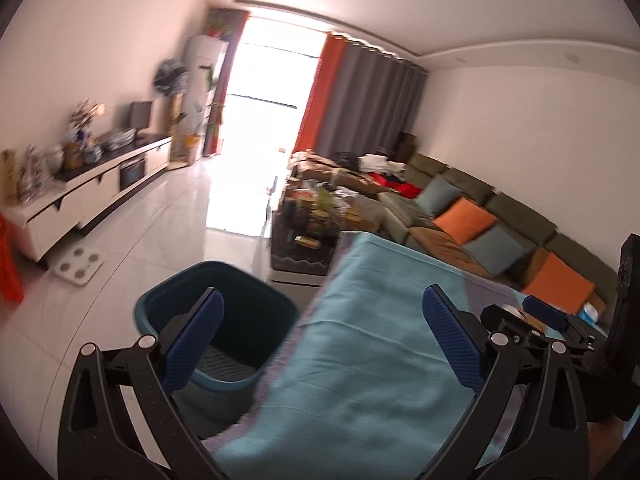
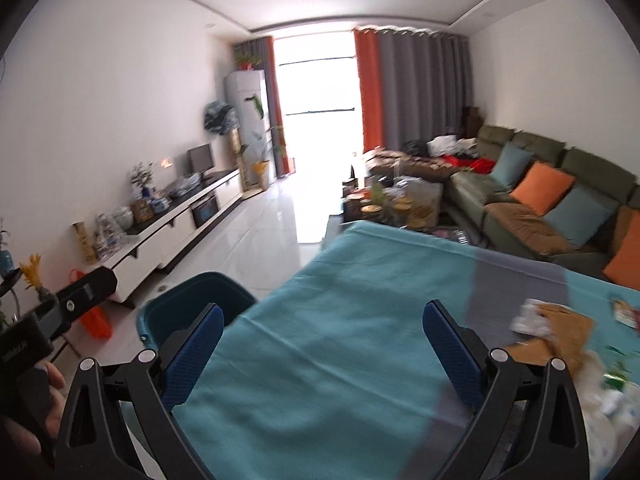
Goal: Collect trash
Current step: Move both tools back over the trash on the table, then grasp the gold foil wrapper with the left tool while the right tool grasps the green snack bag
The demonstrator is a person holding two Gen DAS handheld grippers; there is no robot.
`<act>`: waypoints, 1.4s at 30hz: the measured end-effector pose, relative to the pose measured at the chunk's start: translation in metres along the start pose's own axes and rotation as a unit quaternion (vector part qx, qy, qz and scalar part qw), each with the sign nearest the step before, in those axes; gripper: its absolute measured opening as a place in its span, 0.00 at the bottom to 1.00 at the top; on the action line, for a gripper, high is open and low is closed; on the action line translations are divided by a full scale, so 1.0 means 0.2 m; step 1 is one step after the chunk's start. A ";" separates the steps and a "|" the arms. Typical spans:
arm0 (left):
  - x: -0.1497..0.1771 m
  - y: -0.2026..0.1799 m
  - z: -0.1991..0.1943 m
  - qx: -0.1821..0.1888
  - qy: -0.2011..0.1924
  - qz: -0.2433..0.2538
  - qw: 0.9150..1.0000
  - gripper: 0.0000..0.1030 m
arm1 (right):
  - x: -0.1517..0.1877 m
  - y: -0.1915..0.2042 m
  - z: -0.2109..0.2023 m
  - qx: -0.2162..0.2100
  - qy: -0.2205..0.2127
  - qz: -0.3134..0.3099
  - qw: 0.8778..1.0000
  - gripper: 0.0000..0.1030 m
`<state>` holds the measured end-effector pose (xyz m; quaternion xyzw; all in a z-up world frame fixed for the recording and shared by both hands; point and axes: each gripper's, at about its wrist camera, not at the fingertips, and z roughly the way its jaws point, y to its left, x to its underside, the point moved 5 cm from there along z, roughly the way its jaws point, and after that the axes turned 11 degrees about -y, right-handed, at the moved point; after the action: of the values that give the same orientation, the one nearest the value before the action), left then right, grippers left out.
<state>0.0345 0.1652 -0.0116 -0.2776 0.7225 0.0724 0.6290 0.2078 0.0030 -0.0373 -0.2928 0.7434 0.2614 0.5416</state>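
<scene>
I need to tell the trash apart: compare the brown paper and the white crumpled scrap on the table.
The brown paper is the larger piece and lies fairly flat; the white scrap is smaller and crumpled. The scrap sits at the brown paper's far left corner, touching or overlapping it. Both lie on the teal tablecloth, blurred, and neither is held.

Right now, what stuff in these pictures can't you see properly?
- Bin, left wrist view: the left gripper's finger covers part of the inside, so I cannot tell whether there is trash in it.
- Trash pile, right wrist view: smeared by motion blur and cut off by the picture's edge; I can only make out brown paper and white scraps.
- Coffee table, left wrist view: its clutter is too small and blurred to name.
</scene>
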 end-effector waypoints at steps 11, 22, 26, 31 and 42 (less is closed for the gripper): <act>0.05 -0.51 0.01 0.088 -0.010 0.096 0.991 0.95 | 0.11 -0.39 -0.43 0.105 -0.038 0.003 0.994 0.94; 0.22 -0.89 0.04 0.189 0.019 0.121 0.974 0.95 | 0.29 -0.70 -0.72 0.189 -0.029 0.033 0.981 0.94; 0.27 -0.97 0.07 0.210 0.028 0.135 0.968 0.95 | 0.34 -0.75 -0.74 0.199 -0.018 0.043 0.979 0.94; 0.29 -1.01 0.14 0.216 0.032 0.138 0.966 0.95 | 0.36 -0.73 -0.67 0.185 -0.005 0.040 0.982 0.93; 0.38 -1.03 0.35 0.205 0.065 0.159 0.963 0.95 | 0.34 -0.76 -0.38 0.158 0.048 0.058 0.985 0.69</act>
<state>0.1932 0.0020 -0.0471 -0.0281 0.7960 0.0034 0.6046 0.2514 -0.1670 -0.0920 -0.1720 0.8160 0.1570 0.5291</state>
